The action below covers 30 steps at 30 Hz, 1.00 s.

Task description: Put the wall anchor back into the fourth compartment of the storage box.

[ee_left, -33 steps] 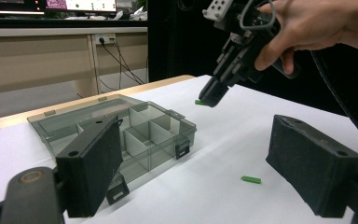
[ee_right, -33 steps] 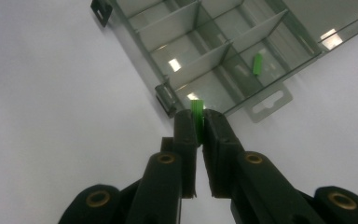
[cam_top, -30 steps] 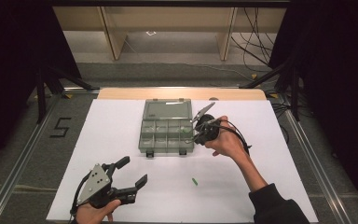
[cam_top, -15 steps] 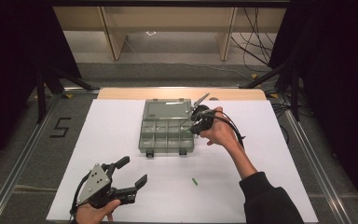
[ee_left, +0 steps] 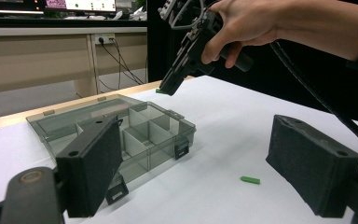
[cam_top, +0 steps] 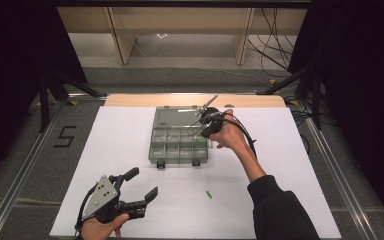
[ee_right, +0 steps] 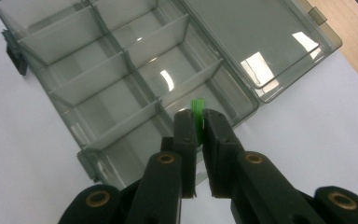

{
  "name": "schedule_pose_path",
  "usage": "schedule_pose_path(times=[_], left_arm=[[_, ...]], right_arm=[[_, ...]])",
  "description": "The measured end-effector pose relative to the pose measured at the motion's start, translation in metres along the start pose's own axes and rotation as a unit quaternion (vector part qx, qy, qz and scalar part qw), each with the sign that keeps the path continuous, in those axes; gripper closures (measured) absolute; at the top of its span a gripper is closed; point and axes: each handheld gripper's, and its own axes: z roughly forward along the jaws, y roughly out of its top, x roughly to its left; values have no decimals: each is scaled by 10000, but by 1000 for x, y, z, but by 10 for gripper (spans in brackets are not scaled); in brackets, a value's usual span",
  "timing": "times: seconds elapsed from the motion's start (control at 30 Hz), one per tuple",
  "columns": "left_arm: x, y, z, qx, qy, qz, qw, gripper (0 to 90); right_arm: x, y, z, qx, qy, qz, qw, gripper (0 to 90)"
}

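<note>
A smoky clear compartment box (cam_top: 179, 159) lies mid-table with its lid (cam_top: 172, 118) flat open behind it. My right gripper (cam_top: 201, 131) hovers over the box's right side, shut on a small green piece (ee_right: 197, 111). In the right gripper view the jaws (ee_right: 199, 122) point down at a compartment by the box's edge (ee_right: 242, 109). My left gripper (cam_top: 141, 184) stands open near the table's front left, with nothing between its pads (ee_left: 93, 168). A second green piece (cam_top: 208, 194) lies loose on the white sheet, seen between the left jaws (ee_left: 250, 179).
White paper (cam_top: 290, 165) covers the table, with a wooden strip (cam_top: 130, 100) along the far edge. The right gripper's cable (cam_top: 247, 139) loops beside the forearm. Wooden furniture legs (cam_top: 122, 45) stand on the floor beyond.
My right gripper has moved left and farther away, from beside the box to above its right compartments, still carrying the green piece. The left gripper has stayed put.
</note>
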Motion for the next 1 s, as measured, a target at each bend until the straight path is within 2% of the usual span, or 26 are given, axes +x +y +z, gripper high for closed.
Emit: schedule_pose_path(times=[0.4,0.73,1.0], left_arm=[[0,0,0,-12,-14,-5,10000,170],[0,1,-1,-27,-5,-3,10000,170],[0,1,-1,-28,-10,5,10000,170]], right_arm=[[-7,11,21,62,-79,133,9999,842],[-13,11,33,117,-119,194,9997,842],[-12,11,40,173,-127,232,9995,827]])
